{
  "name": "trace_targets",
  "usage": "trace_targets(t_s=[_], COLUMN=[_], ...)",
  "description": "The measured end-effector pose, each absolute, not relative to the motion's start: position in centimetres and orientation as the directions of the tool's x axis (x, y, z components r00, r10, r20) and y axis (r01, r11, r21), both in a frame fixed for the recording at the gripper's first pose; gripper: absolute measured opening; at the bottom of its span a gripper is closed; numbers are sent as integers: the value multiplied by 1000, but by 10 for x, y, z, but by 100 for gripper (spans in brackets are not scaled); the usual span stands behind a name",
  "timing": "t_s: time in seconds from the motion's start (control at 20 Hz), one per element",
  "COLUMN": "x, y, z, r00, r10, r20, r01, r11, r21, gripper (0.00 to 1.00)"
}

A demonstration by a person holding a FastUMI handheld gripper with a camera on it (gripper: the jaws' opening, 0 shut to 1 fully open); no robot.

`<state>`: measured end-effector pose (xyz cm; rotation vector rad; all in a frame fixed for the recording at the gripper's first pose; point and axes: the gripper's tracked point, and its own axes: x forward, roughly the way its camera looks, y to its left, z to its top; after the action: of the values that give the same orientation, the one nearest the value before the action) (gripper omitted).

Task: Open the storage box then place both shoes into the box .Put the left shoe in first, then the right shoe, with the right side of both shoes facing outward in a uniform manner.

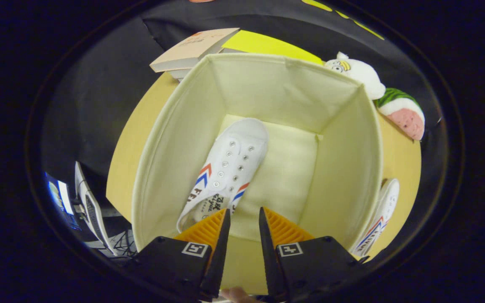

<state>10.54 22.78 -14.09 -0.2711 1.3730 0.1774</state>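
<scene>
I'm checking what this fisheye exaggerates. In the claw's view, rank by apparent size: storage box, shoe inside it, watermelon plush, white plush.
1. Storage box
2. Shoe inside it, ahead of the empty, slightly open claw
3. Watermelon plush and white plush: alike, unranked

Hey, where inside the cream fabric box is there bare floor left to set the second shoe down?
Inside the cream fabric storage box, the floor between the white canvas shoe and the far side wall is bare. The shoe's side is crowded against the other wall. The gripper hovers narrowly open above the near rim, holding nothing. The second white shoe lies outside the box.
</scene>
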Motion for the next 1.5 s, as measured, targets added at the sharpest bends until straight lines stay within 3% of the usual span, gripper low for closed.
trace_targets(t_s=[0.3, 0.5, 0.7, 1.05, 1.5], x=[104, 89, 81, 67, 49], y=[194, 165, 104, -50, -118], z=[-104, -67, -42, -68, -150], r00=[309, 344, 350, 310, 159], r10=[-104, -51, -40, -262, -203], r20=[-945, -938, -936, -914, -966], r01=[-311, -311, -226, -77, 15], r11=[928, 936, 966, 951, 979], r21=[-204, -165, -126, -299, -204], gripper=[56, 58, 64, 66, 66])
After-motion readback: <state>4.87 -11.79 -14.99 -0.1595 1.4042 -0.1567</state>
